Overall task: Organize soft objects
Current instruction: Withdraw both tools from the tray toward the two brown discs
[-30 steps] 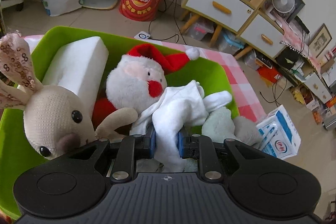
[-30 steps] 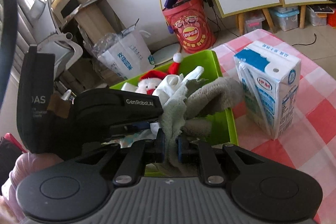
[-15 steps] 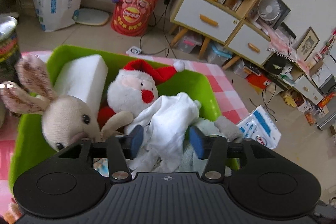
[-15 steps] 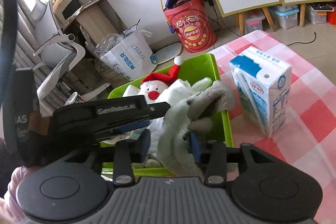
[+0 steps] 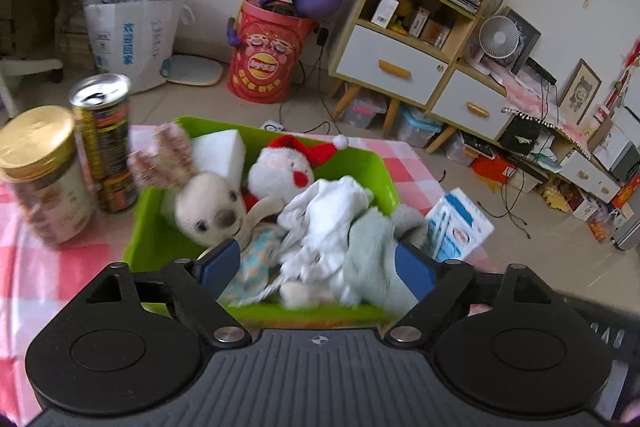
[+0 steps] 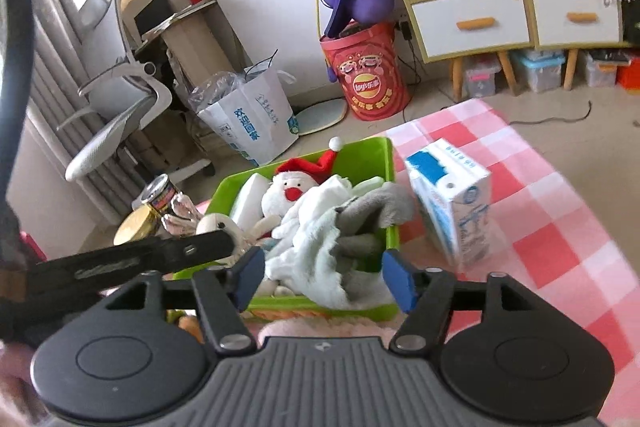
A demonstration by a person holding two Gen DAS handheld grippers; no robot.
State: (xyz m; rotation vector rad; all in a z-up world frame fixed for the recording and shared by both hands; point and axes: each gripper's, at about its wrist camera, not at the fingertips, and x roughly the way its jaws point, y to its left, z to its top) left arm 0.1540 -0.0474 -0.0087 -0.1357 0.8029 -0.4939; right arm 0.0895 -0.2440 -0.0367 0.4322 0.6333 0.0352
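A green bin (image 5: 148, 227) (image 6: 360, 157) on the pink checked table holds a knitted rabbit (image 5: 208, 205), a Santa plush (image 5: 280, 173) (image 6: 290, 193), a white foam block (image 5: 218, 149), a white cloth (image 5: 328, 223) (image 6: 316, 215) and a pale green-grey towel (image 5: 370, 251) (image 6: 372, 211). My left gripper (image 5: 316, 269) hangs above the bin's near side, its jaws opening, touching nothing. My right gripper (image 6: 322, 279) is also opening over the towel, pads clear of it. The left gripper's black body crosses the right wrist view at the left.
A gold-lidded jar (image 5: 44, 171) and a tall can (image 5: 106, 143) stand left of the bin. A blue and white milk carton (image 5: 460, 223) (image 6: 452, 199) stands to its right. Beyond the table are a red drum (image 5: 266, 53), a paper bag, cabinets and a chair.
Both grippers have let go of their cloths and opened wide, pulling back and up from the bin. The white cloth and the towel now lie in the bin.
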